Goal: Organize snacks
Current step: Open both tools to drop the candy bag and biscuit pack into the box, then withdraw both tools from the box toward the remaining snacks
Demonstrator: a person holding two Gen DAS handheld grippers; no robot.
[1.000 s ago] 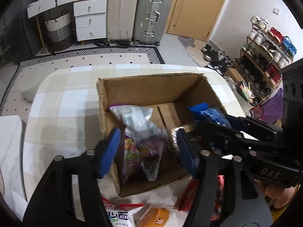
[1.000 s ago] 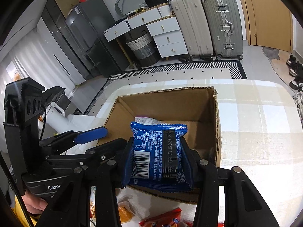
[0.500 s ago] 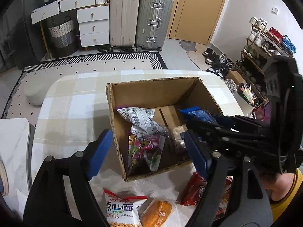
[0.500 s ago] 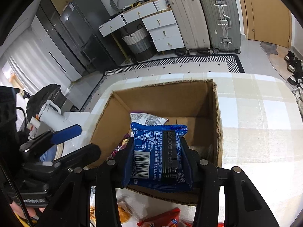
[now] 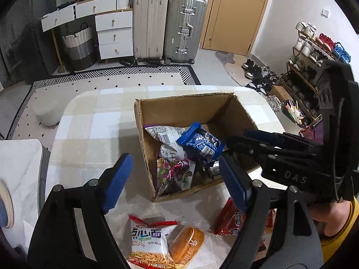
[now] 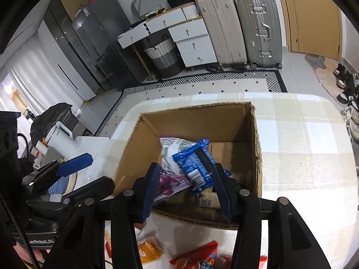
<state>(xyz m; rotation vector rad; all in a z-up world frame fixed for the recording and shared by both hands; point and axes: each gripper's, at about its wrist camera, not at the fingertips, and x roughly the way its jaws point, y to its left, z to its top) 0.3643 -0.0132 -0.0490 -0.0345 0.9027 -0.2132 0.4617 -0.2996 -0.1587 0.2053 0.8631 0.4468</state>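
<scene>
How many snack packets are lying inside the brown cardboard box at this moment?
3 visible inside the brown cardboard box: a white crinkled packet at the left, a purple printed packet below it, and a blue packet tilted on top. More may be hidden underneath them.

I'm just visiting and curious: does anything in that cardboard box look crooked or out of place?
Yes. The blue snack packet lies tilted, propped on the other bags in the cardboard box, not flat. Both grippers are open, holding nothing.
</scene>
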